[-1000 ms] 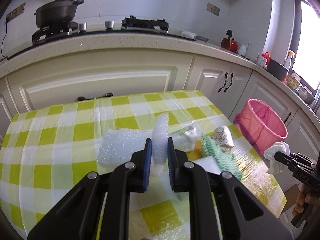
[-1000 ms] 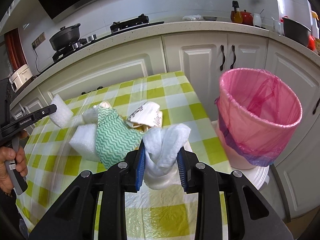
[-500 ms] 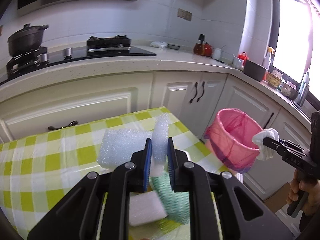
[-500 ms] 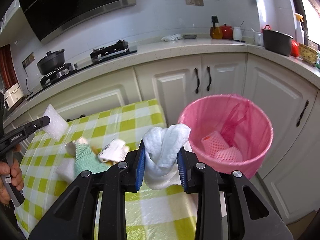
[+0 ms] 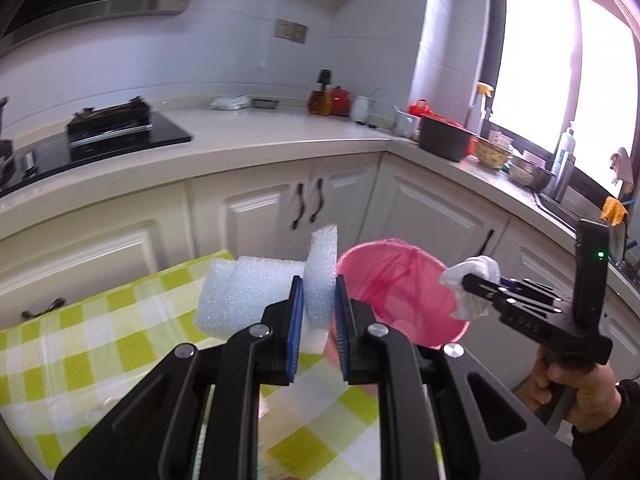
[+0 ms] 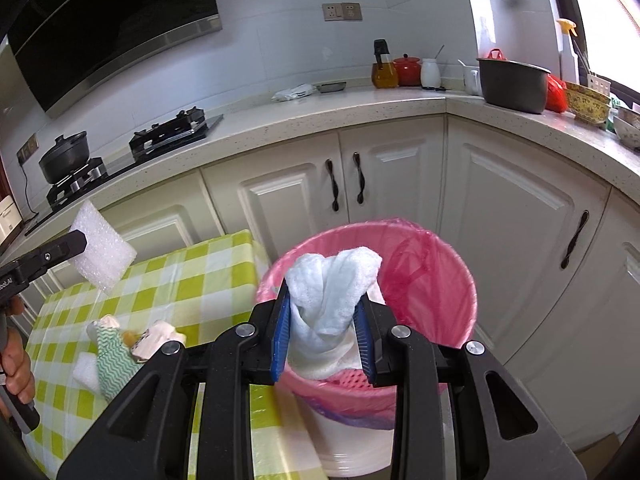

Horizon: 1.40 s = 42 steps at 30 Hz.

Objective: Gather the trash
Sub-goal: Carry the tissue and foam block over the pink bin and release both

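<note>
My left gripper point(image 5: 317, 300) is shut on a folded sheet of white foam point(image 5: 248, 292), held in the air over the table's right end, just short of the pink-lined trash bin point(image 5: 404, 292). The same foam point(image 6: 100, 256) and left gripper point(image 6: 76, 242) show at the left of the right wrist view. My right gripper point(image 6: 323, 314) is shut on a crumpled white tissue point(image 6: 332, 292) right above the bin's point(image 6: 432, 276) open mouth. In the left wrist view that tissue point(image 5: 472, 280) hangs at the bin's right rim. Pink mesh trash point(image 6: 348, 380) lies inside the bin.
A table with a green-and-white checked cloth point(image 6: 192, 280) carries a green zigzag wrapper point(image 6: 112, 356), a crumpled paper cup point(image 6: 156, 340) and a white foam block point(image 6: 86, 372). White cabinets point(image 6: 400, 192) and a worktop point(image 6: 340, 112) stand behind the bin. A hand point(image 5: 576, 384) grips the right tool.
Both grippers have swung right from over the table toward the bin and risen a little. The tissue has come from beside the bin to above its mouth; the foam has come to the table's right end.
</note>
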### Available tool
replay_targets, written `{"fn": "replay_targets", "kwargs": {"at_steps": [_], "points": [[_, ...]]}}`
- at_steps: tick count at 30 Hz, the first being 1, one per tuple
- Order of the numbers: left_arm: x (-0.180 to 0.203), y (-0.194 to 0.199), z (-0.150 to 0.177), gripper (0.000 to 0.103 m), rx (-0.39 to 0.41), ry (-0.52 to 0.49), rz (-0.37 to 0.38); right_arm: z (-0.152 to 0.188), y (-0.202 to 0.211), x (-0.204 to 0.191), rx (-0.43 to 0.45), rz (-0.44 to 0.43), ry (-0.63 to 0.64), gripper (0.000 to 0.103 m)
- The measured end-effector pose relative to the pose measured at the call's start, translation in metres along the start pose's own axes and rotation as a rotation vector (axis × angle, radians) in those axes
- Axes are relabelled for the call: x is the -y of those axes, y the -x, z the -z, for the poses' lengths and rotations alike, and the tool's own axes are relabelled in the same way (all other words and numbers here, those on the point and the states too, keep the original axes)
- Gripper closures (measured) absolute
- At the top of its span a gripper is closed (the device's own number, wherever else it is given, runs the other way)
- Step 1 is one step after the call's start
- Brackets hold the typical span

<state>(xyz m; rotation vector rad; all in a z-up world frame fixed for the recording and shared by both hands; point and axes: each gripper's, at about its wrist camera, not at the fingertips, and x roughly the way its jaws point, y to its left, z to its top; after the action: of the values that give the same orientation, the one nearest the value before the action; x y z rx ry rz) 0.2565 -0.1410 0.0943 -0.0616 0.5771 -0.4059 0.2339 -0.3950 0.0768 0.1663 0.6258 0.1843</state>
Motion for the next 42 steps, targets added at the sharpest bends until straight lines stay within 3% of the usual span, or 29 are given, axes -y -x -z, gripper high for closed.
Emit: {"fn": "replay_targets", "kwargs": {"at_steps": [7, 19, 22, 23, 25, 29, 39, 42], "points": [[0.055, -0.059, -0.018, 0.088, -0.06, -0.066, 0.094, -0.011, -0.013, 0.035, -0.002, 0.021, -0.045, 0.074], [0.094, -0.123, -0.026, 0.088, -0.145, -0.026, 0.204, -0.019, -0.038, 0.068, -0.016, 0.037, -0.061, 0.073], [0.098, -0.134, -0.025, 0.085, -0.164, -0.034, 0.199, -0.019, -0.042, 0.075, -0.024, 0.04, -0.069, 0.072], [0.098, -0.137, -0.025, 0.074, -0.167, -0.032, 0.195, -0.019, -0.043, 0.077, -0.027, 0.046, -0.067, 0.07], [0.097, -0.138, -0.025, 0.052, -0.169, -0.025, 0.193, -0.019, -0.044, 0.081, -0.027, 0.054, -0.073, 0.065], [0.095, -0.129, -0.024, 0.053, -0.156, -0.029, 0.191, -0.017, -0.042, 0.087, -0.015, 0.066, -0.078, 0.046], [0.069, -0.081, -0.006, 0.044, -0.083, 0.004, 0.141, -0.004, -0.022, 0.074, 0.021, 0.102, -0.053, 0.045], [0.053, -0.061, 0.005, 0.04, -0.068, 0.022, 0.113, 0.004, -0.012, 0.064, 0.032, 0.096, -0.048, 0.037]]}}
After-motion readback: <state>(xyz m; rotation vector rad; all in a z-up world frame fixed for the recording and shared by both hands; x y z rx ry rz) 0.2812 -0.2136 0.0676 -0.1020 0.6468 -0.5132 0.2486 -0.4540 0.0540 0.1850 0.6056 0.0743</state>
